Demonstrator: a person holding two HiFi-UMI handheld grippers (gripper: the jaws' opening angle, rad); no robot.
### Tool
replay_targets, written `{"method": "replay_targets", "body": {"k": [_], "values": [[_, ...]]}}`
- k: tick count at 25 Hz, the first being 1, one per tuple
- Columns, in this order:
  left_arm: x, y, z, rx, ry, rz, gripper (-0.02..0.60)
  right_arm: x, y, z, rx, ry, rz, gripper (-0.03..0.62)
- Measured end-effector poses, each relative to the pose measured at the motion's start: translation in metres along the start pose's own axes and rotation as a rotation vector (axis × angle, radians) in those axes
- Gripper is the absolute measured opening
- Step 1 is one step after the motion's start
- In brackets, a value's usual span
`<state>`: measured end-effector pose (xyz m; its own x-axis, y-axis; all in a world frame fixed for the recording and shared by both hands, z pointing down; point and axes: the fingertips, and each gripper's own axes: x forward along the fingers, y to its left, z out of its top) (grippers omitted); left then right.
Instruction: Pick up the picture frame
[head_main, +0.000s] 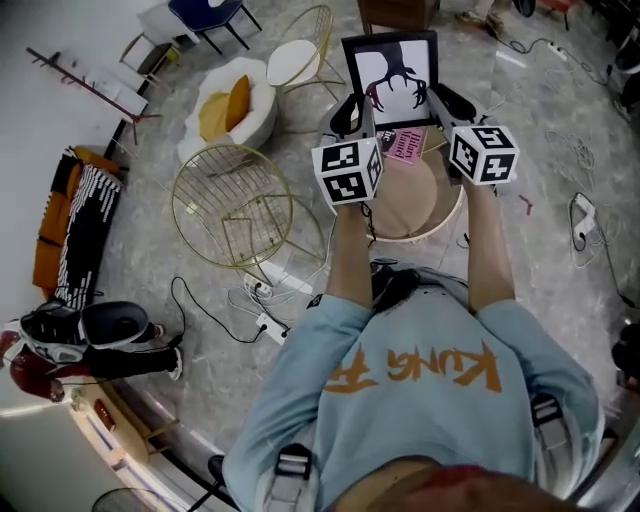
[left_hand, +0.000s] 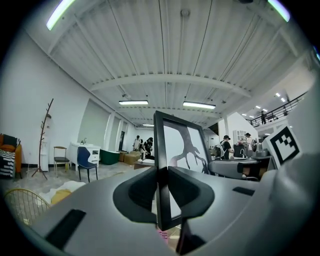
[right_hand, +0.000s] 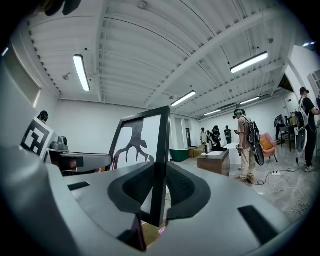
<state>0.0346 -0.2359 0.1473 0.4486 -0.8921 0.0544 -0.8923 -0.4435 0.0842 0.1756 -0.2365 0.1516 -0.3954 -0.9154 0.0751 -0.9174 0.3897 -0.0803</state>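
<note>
Left gripper view and right gripper view: one picture frame, pinched at both side edges.
Dark pads of the left gripper (left_hand: 161, 187) are closed on one upright edge of the black rectangular picture frame (left_hand: 179, 145), which holds a white print with a dark antler-like figure. The pads of the right gripper (right_hand: 159, 186) are closed on the opposite edge. Head view: the frame is held off the round wooden table with white rim (head_main: 455, 215), its face toward the person. A pink printed card (head_main: 407, 146) lies on the tabletop beneath, and a gold wire chair (head_main: 232, 205) stands nearby at left.
</note>
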Motion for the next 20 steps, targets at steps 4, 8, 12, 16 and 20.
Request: {"method": "replay_targets", "body": {"k": [4,8,12,16,20], "values": [[-0.001,0.002,0.005,0.004,-0.009,0.011,0.078,0.003,0.001,0.007,-0.017,-0.018,0.013,0.069],[-0.003,0.004,0.008,0.01,-0.013,0.023,0.08,0.006,0.005,0.01,-0.022,-0.025,0.027,0.069],[-0.011,0.007,0.008,0.014,-0.015,0.039,0.08,0.007,0.01,0.008,-0.016,-0.026,0.044,0.069],[-0.017,0.019,0.001,-0.01,-0.018,0.071,0.078,0.012,0.022,0.003,-0.017,-0.023,0.071,0.069],[-0.017,0.027,-0.003,-0.018,-0.008,0.091,0.08,0.022,0.026,0.0,-0.023,-0.008,0.091,0.07]]}}
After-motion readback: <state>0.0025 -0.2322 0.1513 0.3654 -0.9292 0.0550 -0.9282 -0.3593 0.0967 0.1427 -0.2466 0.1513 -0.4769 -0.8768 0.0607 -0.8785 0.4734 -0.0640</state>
